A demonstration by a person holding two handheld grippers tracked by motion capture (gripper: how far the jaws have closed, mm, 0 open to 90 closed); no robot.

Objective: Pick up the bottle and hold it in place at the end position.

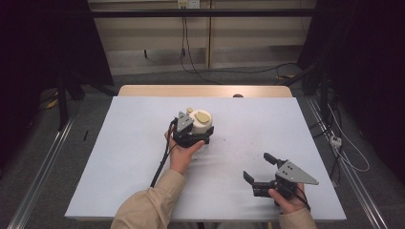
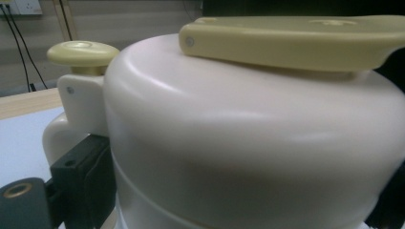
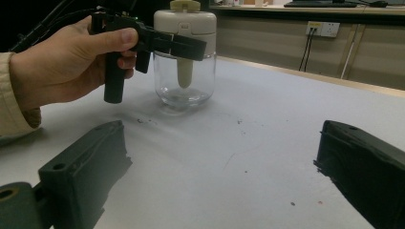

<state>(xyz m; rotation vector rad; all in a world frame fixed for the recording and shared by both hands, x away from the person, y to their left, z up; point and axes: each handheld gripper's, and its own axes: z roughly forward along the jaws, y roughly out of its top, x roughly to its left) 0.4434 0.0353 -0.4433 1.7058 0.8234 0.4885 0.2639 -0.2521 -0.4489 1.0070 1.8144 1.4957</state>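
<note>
A pale blue-grey worktop (image 1: 143, 162) with a wooden far edge stands in a dim room, cables trailing down the wall behind it. The jaws of the left gripper (image 1: 191, 136) are clenched around the cream lid of a jar (image 3: 184, 62), one black pad pressed against the lid's side below a small olive knob (image 2: 82, 51). From the right gripper view the jar proves to have a clear glass body under that lid, with a pale stem hanging inside, and it stands upright on the worktop near its middle. The clamp on the lid probably serves to steady or lift the jar, or to work the lid off. Nearer the person than the jar and off to its right, the right gripper (image 1: 260, 171) rests low with its jaws released wide and nothing between them, likely waiting to assist. Faint dark specks mark the surface between jar and right gripper.
</note>
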